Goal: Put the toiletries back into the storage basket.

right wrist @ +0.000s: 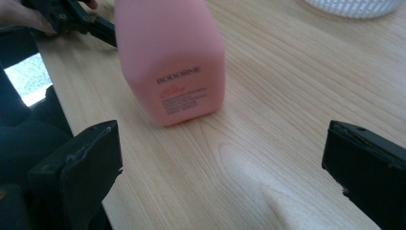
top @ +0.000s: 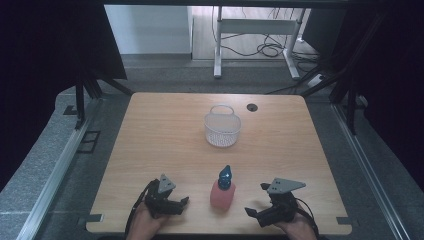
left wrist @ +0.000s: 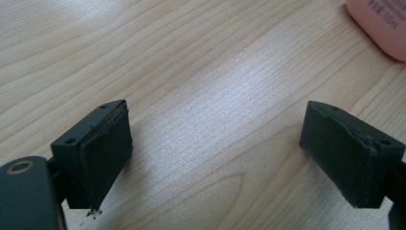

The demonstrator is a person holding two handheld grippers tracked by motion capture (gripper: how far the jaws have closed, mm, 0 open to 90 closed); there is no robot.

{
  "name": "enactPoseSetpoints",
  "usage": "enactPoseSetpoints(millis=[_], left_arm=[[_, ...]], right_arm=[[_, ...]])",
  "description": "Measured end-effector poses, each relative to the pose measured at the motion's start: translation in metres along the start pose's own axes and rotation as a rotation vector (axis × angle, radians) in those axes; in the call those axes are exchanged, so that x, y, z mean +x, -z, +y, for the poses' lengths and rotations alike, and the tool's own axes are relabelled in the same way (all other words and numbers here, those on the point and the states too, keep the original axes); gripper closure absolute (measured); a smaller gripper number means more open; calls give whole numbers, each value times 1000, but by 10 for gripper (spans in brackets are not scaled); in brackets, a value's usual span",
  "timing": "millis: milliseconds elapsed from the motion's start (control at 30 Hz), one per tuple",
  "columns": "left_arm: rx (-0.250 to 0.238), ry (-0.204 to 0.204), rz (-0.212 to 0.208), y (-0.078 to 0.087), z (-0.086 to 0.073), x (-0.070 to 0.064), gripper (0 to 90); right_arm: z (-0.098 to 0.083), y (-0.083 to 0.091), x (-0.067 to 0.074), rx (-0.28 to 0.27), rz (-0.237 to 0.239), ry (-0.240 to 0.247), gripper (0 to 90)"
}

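A pink bottle [top: 222,194] with a dark blue cap [top: 225,176] stands upright near the table's front edge, between my two grippers. My left gripper [top: 184,202] rests to its left, jaws wide apart over bare wood [left wrist: 218,143], and a corner of the pink bottle [left wrist: 380,24] peeks in at the top right of the left gripper view. To the right of the bottle my right gripper [top: 252,212] is open and points at it; the pink bottle [right wrist: 170,62] stands just ahead of its jaws, not between them.
A white mesh basket [top: 222,126] with a handle sits at the table's middle, its rim [right wrist: 354,7] at the top of the right gripper view. A round cable hole [top: 252,107] lies behind it. The left gripper [right wrist: 72,19] shows far off past the bottle.
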State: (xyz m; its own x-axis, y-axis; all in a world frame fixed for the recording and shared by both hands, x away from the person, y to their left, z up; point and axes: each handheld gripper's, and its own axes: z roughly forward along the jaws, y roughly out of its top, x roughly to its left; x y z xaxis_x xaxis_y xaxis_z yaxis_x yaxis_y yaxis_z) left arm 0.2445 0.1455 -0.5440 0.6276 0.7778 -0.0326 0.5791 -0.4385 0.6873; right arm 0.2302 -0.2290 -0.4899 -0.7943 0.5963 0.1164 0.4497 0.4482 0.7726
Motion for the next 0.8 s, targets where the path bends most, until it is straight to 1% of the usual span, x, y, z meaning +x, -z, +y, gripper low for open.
enactPoseSetpoints(millis=[333, 533, 800], left_arm=[[0, 0, 2, 0, 0, 0, 103], [-1, 4, 3, 0, 0, 0, 103], [0, 2, 3, 0, 1, 0, 102]], right_arm=[[12, 0, 6, -28, 28, -1, 24], [20, -2, 8, -31, 41, 18, 43], [33, -6, 10, -35, 57, 31, 65]])
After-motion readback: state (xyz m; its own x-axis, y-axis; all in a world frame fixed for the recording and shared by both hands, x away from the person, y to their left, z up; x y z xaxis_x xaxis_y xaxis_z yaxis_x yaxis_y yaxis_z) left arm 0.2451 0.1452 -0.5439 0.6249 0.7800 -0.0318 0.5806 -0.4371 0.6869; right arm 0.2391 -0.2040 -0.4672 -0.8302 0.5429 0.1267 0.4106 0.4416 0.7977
